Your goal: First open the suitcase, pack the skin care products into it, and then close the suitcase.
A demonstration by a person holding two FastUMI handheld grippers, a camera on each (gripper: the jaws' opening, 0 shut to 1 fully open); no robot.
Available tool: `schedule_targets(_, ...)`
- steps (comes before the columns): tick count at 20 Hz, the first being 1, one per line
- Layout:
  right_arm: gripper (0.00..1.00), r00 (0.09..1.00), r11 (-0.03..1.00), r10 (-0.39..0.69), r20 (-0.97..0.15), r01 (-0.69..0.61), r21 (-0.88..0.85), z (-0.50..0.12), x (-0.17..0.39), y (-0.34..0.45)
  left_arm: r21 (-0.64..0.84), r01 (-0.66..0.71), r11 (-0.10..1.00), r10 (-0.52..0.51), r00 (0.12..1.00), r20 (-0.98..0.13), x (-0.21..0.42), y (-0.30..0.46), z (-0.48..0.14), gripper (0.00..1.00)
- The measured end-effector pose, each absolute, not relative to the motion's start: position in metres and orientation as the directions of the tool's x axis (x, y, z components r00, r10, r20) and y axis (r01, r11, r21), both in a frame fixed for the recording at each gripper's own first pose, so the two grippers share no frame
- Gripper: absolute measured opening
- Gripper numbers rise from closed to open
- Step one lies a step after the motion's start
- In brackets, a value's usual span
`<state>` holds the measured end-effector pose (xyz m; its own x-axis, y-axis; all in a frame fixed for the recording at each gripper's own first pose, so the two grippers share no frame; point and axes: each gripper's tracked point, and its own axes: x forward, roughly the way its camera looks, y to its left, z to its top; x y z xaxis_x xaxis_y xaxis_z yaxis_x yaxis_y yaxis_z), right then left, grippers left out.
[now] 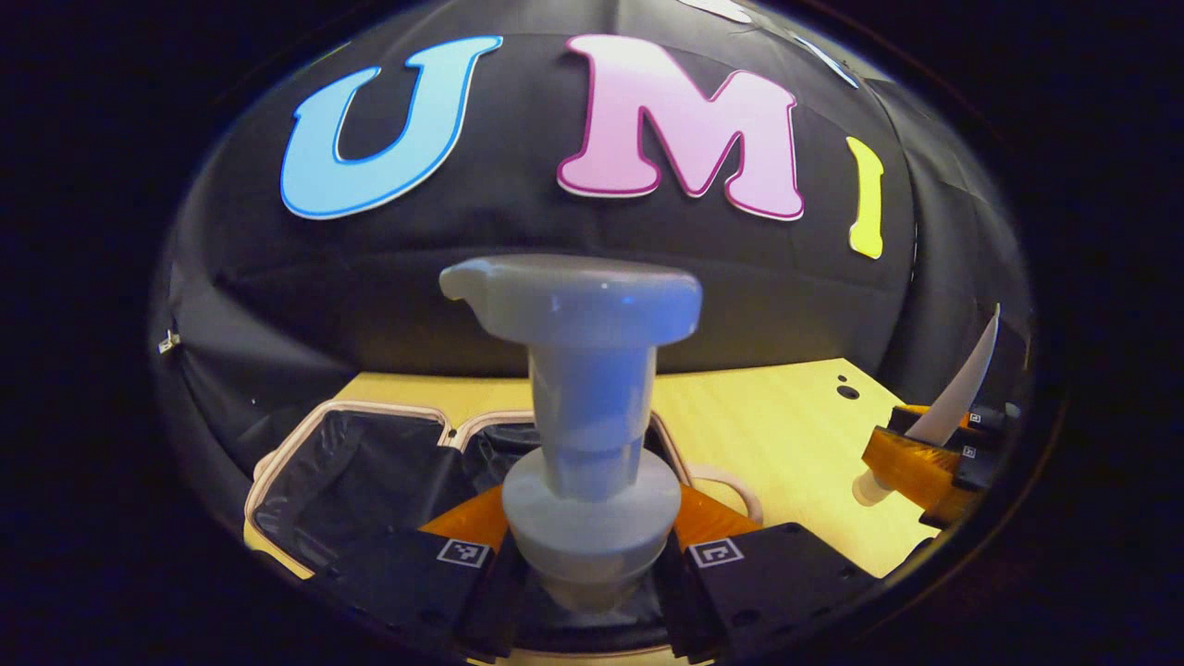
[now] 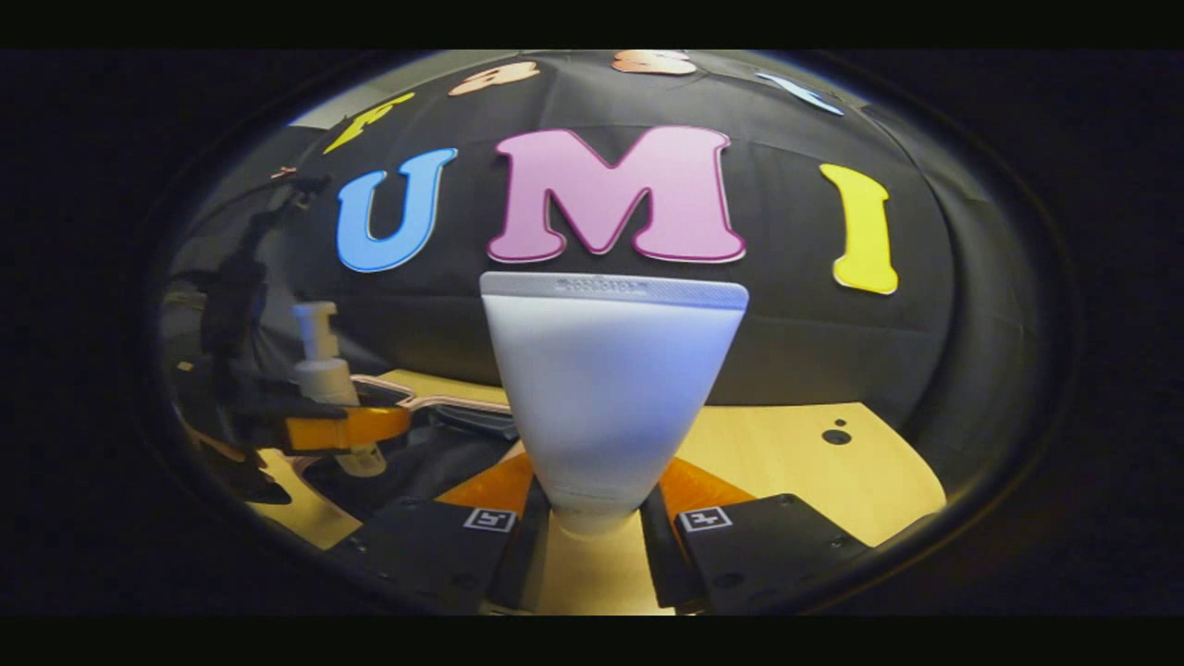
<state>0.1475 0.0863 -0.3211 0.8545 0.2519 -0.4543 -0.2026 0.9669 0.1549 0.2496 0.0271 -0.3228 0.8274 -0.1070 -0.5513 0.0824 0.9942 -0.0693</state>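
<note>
Both views are dim, with a warm cast on the tabletop (image 1: pixel 768 416) and a cool bluish tint on the pump bottle (image 1: pixel 589 416) and the white tube (image 2: pixel 606 398). A soft highlight sits on top of the pump head — light falls from above. The bottle and tube, close to the lens, look slightly soft. Fisheye bending is strong: the tabletop's far edge curves, and towards the rim around it everything darkens and smears — the open suitcase (image 1: pixel 361 472) lining is nearly lost in shadow.

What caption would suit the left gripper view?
Left gripper holds a pump bottle above the open suitcase.
</note>
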Motion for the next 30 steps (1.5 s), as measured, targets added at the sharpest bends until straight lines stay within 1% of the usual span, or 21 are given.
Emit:
schedule_targets(1,0.48,0.846,0.963,0.267,-0.462,-0.209,0.173,-0.320,0.144,0.097,-0.073,0.091,0.993,-0.116,0.801,-0.587,0.250,0.035,-0.337,0.60)
schedule_targets(2,0.48,0.842,0.959,0.279,-0.462,-0.214,0.187,-0.319,0.143,0.106,-0.075,0.100,0.992,-0.125,0.772,-0.624,0.251,0.039,-0.351,0.63)
schedule_targets(6,0.48,0.832,0.953,0.294,-0.470,-0.220,0.207,-0.317,0.143,0.125,-0.078,0.141,0.987,-0.151,0.643,-0.751,0.246,0.049,-0.394,0.63)
schedule_targets(8,0.48,0.830,0.954,0.294,-0.474,-0.223,0.203,-0.316,0.144,0.129,-0.058,0.151,0.987,-0.135,0.575,-0.807,0.247,0.056,-0.414,0.63)
schedule_targets(10,0.48,0.822,0.951,0.301,-0.483,-0.225,0.209,-0.319,0.146,0.132,-0.052,0.159,0.986,-0.128,0.521,-0.844,0.250,0.057,-0.427,0.63)
schedule_targets(11,0.48,0.819,0.950,0.303,-0.488,-0.221,0.219,-0.319,0.145,0.134,-0.059,0.150,0.987,-0.131,0.529,-0.839,0.259,0.055,-0.426,0.64)
schedule_targets(13,0.48,0.816,0.950,0.301,-0.493,-0.213,0.227,-0.320,0.146,0.134,-0.082,0.114,0.990,-0.127,0.482,-0.867,0.268,0.056,-0.432,0.65)
schedule_targets(15,0.48,0.820,0.953,0.298,-0.488,-0.225,0.204,-0.320,0.150,0.137,-0.097,0.087,0.992,-0.126,0.449,-0.885,0.276,0.059,-0.440,0.64)
schedule_targets(16,0.48,0.820,0.952,0.302,-0.486,-0.230,0.203,-0.320,0.152,0.140,-0.096,0.077,0.992,-0.120,0.433,-0.893,0.279,0.062,-0.447,0.67)
schedule_targets(17,0.48,0.816,0.949,0.310,-0.489,-0.232,0.213,-0.321,0.151,0.144,-0.088,0.067,0.994,-0.108,0.411,-0.905,0.278,0.064,-0.455,0.67)
schedule_targets(18,0.48,0.808,0.944,0.321,-0.494,-0.234,0.231,-0.322,0.151,0.150,-0.078,0.069,0.995,-0.099,0.387,-0.917,0.275,0.064,-0.461,0.65)
schedule_targets(19,0.48,0.801,0.940,0.329,-0.500,-0.230,0.251,-0.322,0.150,0.155,-0.077,0.081,0.994,-0.103,0.408,-0.907,0.278,0.064,-0.456,0.65)
schedule_targets(20,0.48,0.798,0.936,0.337,-0.500,-0.228,0.267,-0.320,0.150,0.161,-0.067,0.075,0.995,-0.092,0.412,-0.907,0.279,0.065,-0.452,0.66)
schedule_targets(21,0.49,0.797,0.934,0.343,-0.498,-0.232,0.272,-0.321,0.151,0.168,-0.059,0.061,0.996,-0.079,0.419,-0.904,0.276,0.067,-0.447,0.65)
schedule_targets(22,0.48,0.799,0.935,0.343,-0.494,-0.239,0.263,-0.320,0.155,0.171,-0.056,0.044,0.997,-0.070,0.440,-0.895,0.276,0.072,-0.440,0.68)
schedule_targets(23,0.48,0.799,0.935,0.345,-0.493,-0.246,0.254,-0.318,0.157,0.175,-0.064,0.030,0.997,-0.071,0.480,-0.875,0.277,0.075,-0.428,0.70)
schedule_targets(24,0.48,0.791,0.933,0.352,-0.500,-0.252,0.257,-0.319,0.158,0.182,-0.078,0.008,0.997,-0.071,0.528,-0.846,0.277,0.077,-0.409,0.74)
schedule_targets(27,0.48,0.748,0.926,0.365,-0.554,-0.234,0.295,-0.333,0.160,0.203,-0.131,-0.024,0.991,-0.081,0.672,-0.736,0.265,0.090,-0.339,0.74)
schedule_targets(30,0.48,0.752,0.943,0.332,-0.569,-0.241,0.231,-0.341,0.169,0.209,-0.155,0.012,0.988,-0.115,0.724,-0.680,0.232,0.101,-0.297,0.72)
